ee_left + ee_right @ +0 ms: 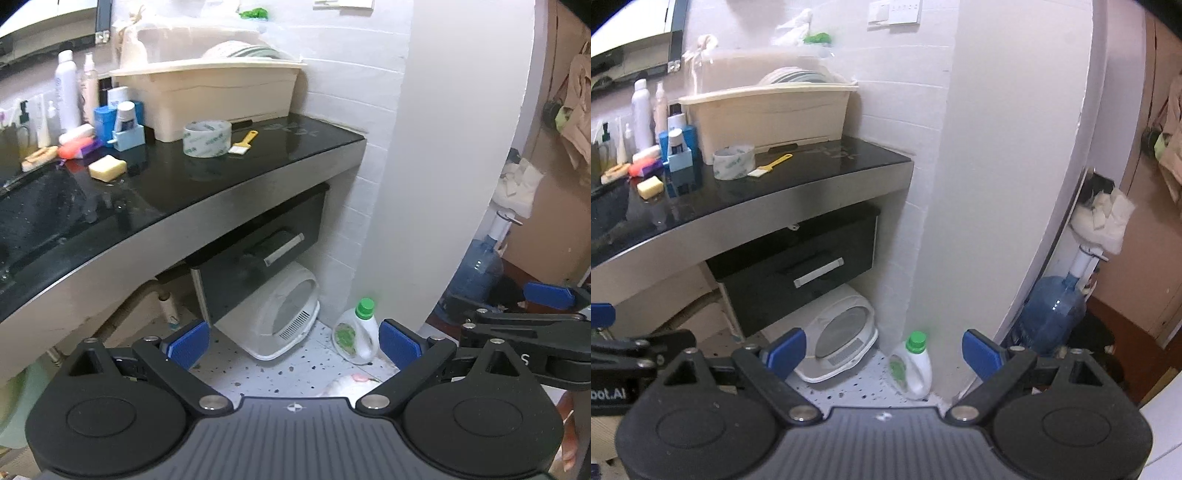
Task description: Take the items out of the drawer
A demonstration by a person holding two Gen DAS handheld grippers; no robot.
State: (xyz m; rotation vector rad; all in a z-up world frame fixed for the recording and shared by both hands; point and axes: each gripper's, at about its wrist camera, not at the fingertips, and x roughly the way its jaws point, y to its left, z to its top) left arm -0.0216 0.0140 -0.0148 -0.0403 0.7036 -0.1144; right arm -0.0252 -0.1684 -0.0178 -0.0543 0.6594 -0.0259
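Note:
A black drawer (258, 254) with a silver handle (284, 250) hangs under the dark counter (207, 177); it is closed and its contents are hidden. It also shows in the right wrist view (798, 269), handle (819, 272). My left gripper (293, 343) is open and empty, held back from the drawer and below it. My right gripper (884, 350) is open and empty, also away from the drawer. The right gripper shows at the right edge of the left wrist view (546, 295).
On the counter stand a cream tub (210, 96), a tape roll (207, 138), a yellow-handled brush (243, 142), soap (108, 168) and several bottles (68, 94). Under the drawer sits a white litter box (284, 314). A green-capped detergent bottle (358, 332) and a blue water jug (1052, 314) stand on the floor.

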